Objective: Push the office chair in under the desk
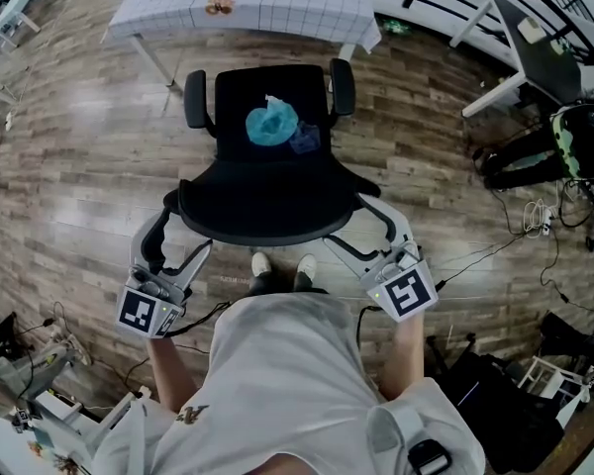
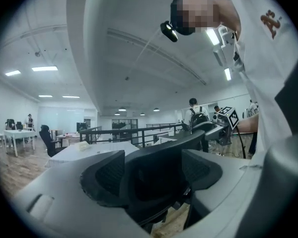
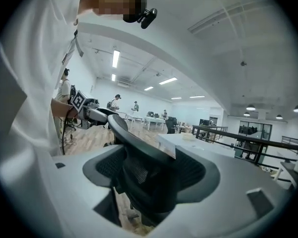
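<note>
A wooden floor (image 1: 79, 166) fills the head view, and a desk (image 1: 277, 13) under a white checked cloth stands at the top centre. The black office chair (image 1: 267, 206) sits in the middle of the frame just below the desk, its seat facing the desk and its armrests close to the desk's edge but not under it. At the lower left, the left gripper (image 1: 186, 232) has its jaws spread, with the left rim of the chair's back between them and neither pad clamping it. The right gripper (image 1: 351, 222) is the same at the right rim. A crumpled light-blue thing (image 1: 272, 125) lies on the seat.
</note>
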Available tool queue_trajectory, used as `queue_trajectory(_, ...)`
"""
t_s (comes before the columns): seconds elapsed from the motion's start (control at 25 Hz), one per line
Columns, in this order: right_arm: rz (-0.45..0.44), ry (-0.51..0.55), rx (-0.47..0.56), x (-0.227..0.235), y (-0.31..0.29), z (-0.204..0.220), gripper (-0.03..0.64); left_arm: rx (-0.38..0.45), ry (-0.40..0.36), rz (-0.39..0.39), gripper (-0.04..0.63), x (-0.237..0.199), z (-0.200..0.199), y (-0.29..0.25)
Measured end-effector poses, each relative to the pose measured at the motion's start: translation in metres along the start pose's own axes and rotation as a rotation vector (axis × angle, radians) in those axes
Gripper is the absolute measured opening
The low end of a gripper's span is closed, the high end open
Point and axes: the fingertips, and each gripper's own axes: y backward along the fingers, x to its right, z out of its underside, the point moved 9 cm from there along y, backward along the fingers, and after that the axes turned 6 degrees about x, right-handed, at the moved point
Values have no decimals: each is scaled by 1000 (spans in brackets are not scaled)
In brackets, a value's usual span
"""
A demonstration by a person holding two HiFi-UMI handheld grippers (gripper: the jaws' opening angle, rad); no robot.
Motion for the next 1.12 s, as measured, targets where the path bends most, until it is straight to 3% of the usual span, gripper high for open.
queue_trajectory(0.52, -64, 14, 33, 8, -29, 4, 417, 20, 7, 81, 416, -5, 8, -24)
queue_trajectory(0.76, -115, -5, 58, 11, -33, 8, 423, -27, -87, 88, 423, -12, 14, -38)
queue_trajectory(1.12, -91, 23, 33, 23, -56, 14, 445, -21, -132, 50, 423, -16, 16, -60)
